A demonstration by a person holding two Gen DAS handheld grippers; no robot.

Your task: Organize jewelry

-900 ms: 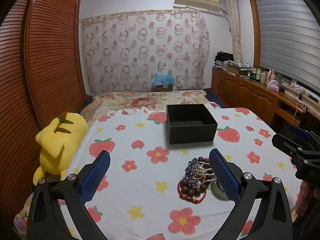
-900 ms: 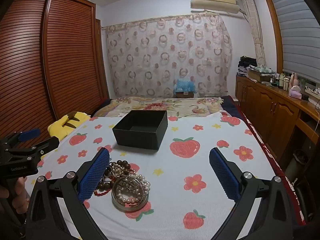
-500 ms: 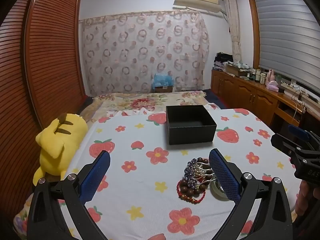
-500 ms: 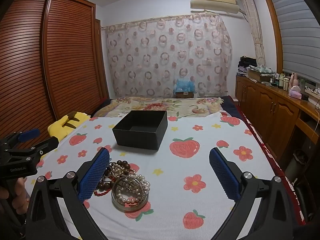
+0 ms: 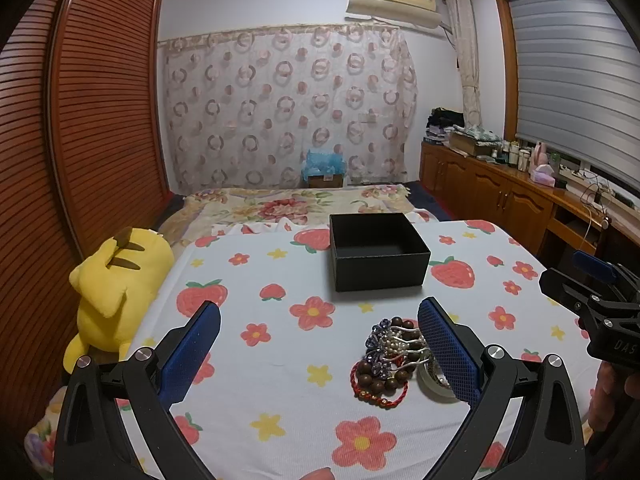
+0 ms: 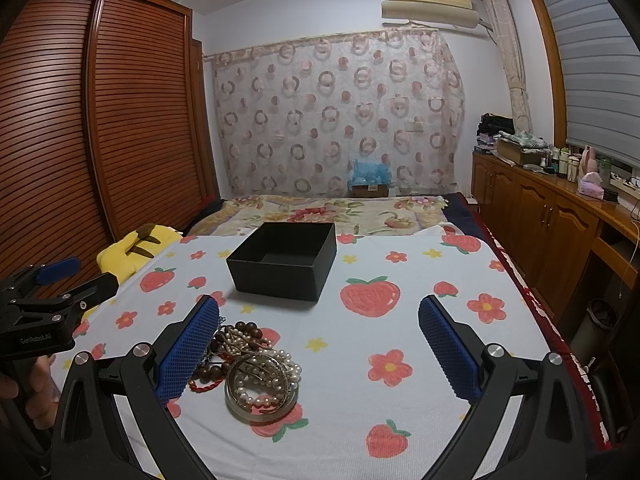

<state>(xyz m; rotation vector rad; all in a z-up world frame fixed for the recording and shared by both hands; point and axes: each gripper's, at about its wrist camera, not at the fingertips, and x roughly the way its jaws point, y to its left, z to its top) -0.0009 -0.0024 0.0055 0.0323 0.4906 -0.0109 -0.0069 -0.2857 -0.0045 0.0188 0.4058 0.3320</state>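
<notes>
lying beside both released tools, jewelry pile near black box.

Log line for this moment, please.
stage: pre-grasp | left gripper: open, empty | right gripper: open, empty | jewelry: piled on bedspread | box: empty

one black box, one yellow plush toy, one heap of jewelry with beaded bracelets too tangled to count, two tongs.
</notes>
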